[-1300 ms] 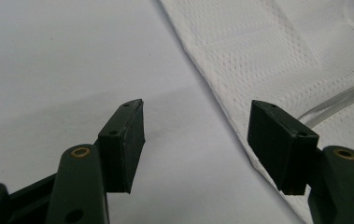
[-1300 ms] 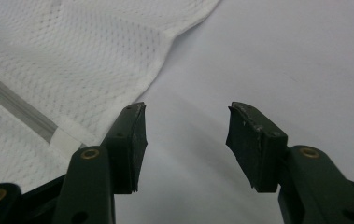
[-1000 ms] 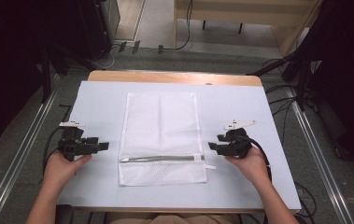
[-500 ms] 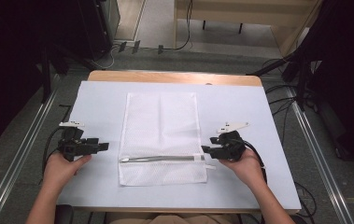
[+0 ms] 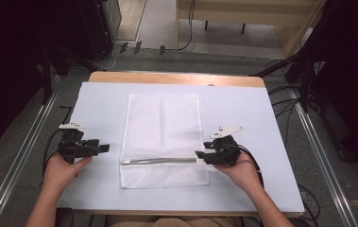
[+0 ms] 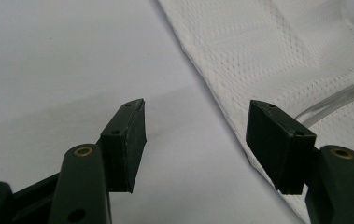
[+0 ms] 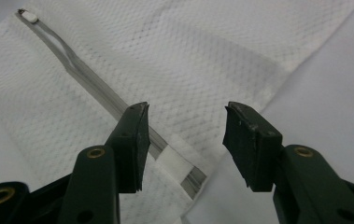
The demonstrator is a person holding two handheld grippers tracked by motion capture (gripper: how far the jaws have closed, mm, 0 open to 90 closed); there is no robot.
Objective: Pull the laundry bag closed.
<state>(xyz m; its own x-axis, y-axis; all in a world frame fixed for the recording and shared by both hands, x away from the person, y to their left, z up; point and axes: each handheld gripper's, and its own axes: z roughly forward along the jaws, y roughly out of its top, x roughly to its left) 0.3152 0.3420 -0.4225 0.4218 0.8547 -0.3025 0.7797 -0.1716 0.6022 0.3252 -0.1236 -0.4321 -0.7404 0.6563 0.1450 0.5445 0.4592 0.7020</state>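
A white mesh bag (image 5: 162,123) lies flat on the white table cover (image 5: 257,118), its grey zipper (image 5: 160,161) running across near the front end. My right gripper (image 5: 199,155) sits at the bag's right edge, by the zipper's end. In the right gripper view the right gripper (image 7: 186,140) is open above the bag (image 7: 202,60) and the zipper (image 7: 90,77); its jaws have just been closing a little, and the pads press on nothing. My left gripper (image 5: 105,148) rests left of the bag, apart from it. Its own view shows the left gripper (image 6: 195,140) open over the bag's edge (image 6: 277,60).
The cover leaves a strip of wooden tabletop (image 5: 176,78) bare at the far edge. Metal rails (image 5: 30,137) run along both sides of the table. Cables (image 5: 54,137) trail from each gripper, and more lie on the floor beyond.
My right gripper has slid left, from beside the bag to its right edge at the zipper's end. The left gripper and the bag have stayed put.
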